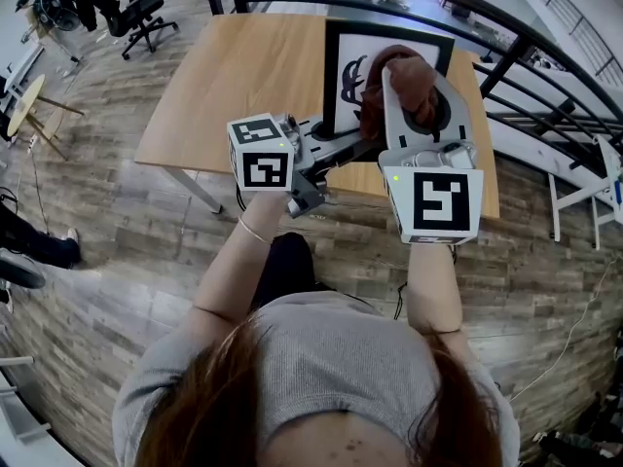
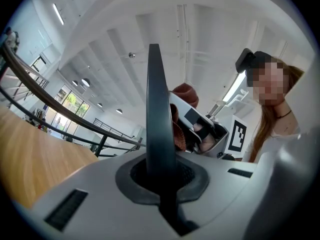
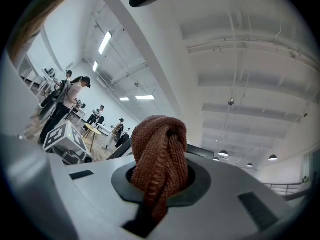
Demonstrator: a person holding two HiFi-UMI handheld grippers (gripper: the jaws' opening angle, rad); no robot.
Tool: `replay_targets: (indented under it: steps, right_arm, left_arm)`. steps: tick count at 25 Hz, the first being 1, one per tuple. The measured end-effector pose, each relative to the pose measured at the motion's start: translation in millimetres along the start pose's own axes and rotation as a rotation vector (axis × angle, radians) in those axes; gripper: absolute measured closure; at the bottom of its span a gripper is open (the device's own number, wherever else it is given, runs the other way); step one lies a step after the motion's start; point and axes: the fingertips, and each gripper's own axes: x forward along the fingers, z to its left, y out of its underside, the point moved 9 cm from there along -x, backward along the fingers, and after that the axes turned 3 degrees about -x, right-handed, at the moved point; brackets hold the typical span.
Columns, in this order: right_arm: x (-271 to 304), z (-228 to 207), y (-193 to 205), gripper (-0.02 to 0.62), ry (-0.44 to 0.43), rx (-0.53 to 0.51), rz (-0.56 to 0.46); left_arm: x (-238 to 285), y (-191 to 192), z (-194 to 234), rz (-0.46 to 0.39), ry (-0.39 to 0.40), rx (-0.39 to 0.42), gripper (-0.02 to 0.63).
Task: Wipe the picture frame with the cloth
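Note:
The picture frame [image 1: 389, 32], black-edged with a white mat and a black drawing, stands tilted on the wooden table [image 1: 234, 86]. My left gripper [image 1: 362, 147] is shut on its lower left edge. In the left gripper view that edge [image 2: 158, 124] rises as a thin dark blade between the jaws. My right gripper [image 1: 414, 90] is shut on a bunched rust-brown cloth [image 1: 375, 95], which lies against the frame's front. In the right gripper view the cloth [image 3: 161, 154] bulges out of the jaws and hides the frame. The left gripper view also shows the cloth [image 2: 185, 90] behind the frame edge.
A black railing [image 1: 506, 27] runs behind the table and down the right side. An office chair [image 1: 136, 13] and a small round table [image 1: 24, 100] stand at the far left on the wood floor. Several people [image 3: 65, 104] stand far off in the right gripper view.

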Motion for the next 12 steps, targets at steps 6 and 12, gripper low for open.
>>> replay_targets:
  steps: [6,12]
  right_arm:
    - [-9.2,8.7,15.0,0.549,-0.035,0.018,0.011]
    - [-17.6,13.1,24.9,0.549,-0.063,0.024,0.057]
  left_arm:
    - [-0.8,1.8,2.9,-0.039,0.000,-0.026,0.589]
    - [-0.5,0.3,4.0,-0.051,0.001,-0.038,0.589]
